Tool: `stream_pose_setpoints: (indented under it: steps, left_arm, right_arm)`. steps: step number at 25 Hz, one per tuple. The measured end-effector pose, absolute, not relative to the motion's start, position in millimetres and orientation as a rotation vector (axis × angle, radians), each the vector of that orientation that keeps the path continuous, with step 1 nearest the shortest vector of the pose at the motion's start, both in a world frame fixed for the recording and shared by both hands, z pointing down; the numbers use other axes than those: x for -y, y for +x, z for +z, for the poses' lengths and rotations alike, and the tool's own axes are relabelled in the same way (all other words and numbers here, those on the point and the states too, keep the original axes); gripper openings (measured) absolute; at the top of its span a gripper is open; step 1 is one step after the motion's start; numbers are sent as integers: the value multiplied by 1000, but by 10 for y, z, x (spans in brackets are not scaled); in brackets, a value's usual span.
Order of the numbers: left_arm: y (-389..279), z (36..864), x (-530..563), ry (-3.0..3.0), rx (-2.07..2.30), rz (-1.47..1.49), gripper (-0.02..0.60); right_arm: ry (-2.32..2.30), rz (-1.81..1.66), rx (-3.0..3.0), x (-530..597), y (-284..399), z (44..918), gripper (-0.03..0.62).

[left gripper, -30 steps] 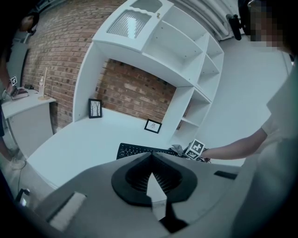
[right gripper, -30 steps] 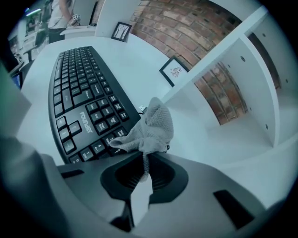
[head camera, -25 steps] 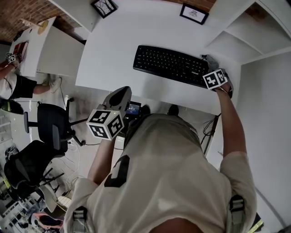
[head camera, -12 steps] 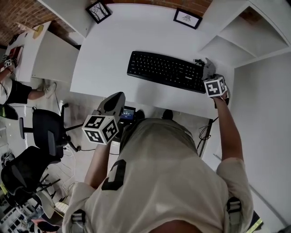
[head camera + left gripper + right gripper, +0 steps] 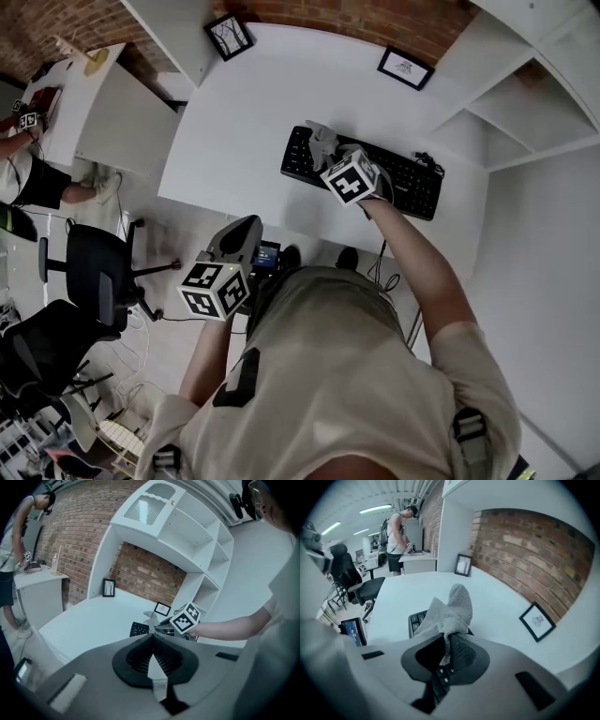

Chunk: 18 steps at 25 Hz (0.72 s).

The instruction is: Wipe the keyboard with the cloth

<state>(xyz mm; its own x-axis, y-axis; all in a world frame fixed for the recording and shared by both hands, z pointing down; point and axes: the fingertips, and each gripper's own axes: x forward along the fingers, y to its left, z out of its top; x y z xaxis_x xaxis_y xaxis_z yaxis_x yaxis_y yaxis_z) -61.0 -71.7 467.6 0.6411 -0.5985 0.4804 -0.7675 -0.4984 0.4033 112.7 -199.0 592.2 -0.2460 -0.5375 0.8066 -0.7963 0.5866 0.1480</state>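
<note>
cloth gripped over the keyboard

the right claw (image 5: pixel 332 157) is clamped on a bunched grey cloth (image 5: pixel 449 609), which pokes past its tips over the left end of the black keyboard (image 5: pixel 412 184) on the white table (image 5: pixel 234 122). the left claw (image 5: pixel 152 638) has its jaws pressed together with nothing between them, held off the table's near edge, well apart from the keyboard.

On your white desk (image 5: pixel 234 131) stand a small picture (image 5: pixel 230 36) and a second picture (image 5: pixel 405 67), by the brick wall (image 5: pixel 356 14). A black chair (image 5: pixel 98 267) sits left of you.
</note>
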Motion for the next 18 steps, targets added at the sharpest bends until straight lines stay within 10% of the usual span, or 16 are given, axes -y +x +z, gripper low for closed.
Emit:
stream_pose_setpoints:
  steps: [18]
  left_arm:
    - [-1852,4930,686,2141,1121,328,4]
  right_arm:
    - [1029,280,1675,2345,493,6492,15]
